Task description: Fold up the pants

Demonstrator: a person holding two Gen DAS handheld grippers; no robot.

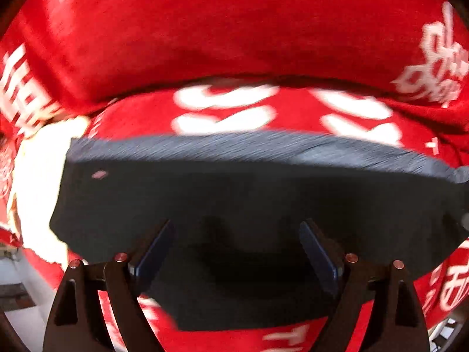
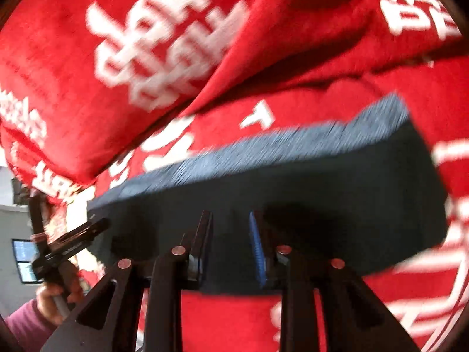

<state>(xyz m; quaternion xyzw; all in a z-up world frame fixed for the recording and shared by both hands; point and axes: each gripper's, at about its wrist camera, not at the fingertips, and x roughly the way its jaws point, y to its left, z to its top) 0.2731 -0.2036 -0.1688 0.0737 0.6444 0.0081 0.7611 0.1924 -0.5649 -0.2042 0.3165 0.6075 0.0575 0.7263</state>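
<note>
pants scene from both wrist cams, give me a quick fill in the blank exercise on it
1. The folded pants are dark ____ in colour.
2. They lie on a ____ blanket printed with white characters.
3. The left gripper has its fingers spread ____ above the pants.
4. In the right wrist view, the other gripper shows at the ____ edge of the picture.

Missing words: blue; red; open; left

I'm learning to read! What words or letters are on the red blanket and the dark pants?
"T": a lone white letter on the red blanket, readable in the right wrist view at.
Big white characters on the red pillow: too blurred to read.
Other white print on the blanket: blurred, unreadable.
Dark pants: no writing visible.
</note>
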